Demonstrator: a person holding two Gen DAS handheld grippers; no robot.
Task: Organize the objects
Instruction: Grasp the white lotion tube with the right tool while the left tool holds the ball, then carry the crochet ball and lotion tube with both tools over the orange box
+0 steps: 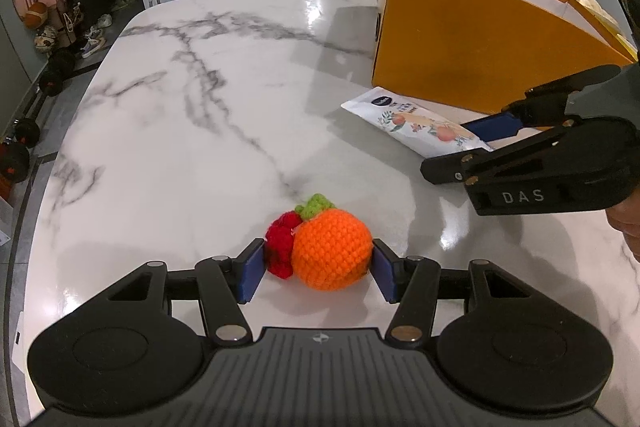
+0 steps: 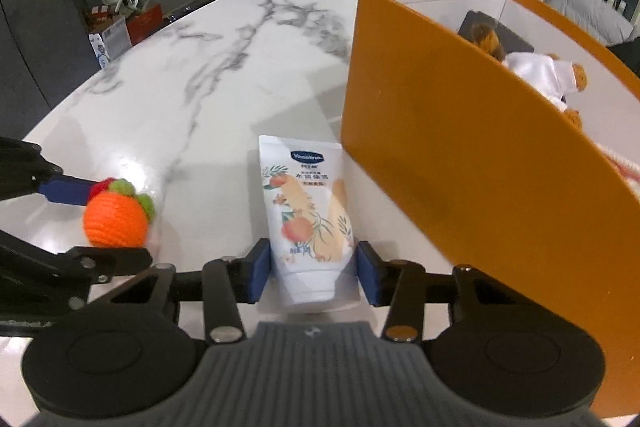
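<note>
A crocheted toy, an orange ball (image 1: 330, 253) with a red part (image 1: 280, 247) and a green leaf, lies on the marble table (image 1: 192, 115). My left gripper (image 1: 318, 267) straddles it, pads touching both sides; it also shows in the right wrist view (image 2: 114, 221). A white Vaseline tube (image 2: 308, 219) lies flat beside the orange box (image 2: 472, 155). My right gripper (image 2: 314, 273) has its pads on both sides of the tube's cap end. The tube (image 1: 416, 125) and right gripper (image 1: 472, 151) show in the left wrist view.
The orange box (image 1: 460, 43) stands open at the table's right and holds a stuffed toy in white cloth (image 2: 540, 71). The table's rounded far edge drops to a floor with shoes, balls and dumbbells (image 1: 52, 39).
</note>
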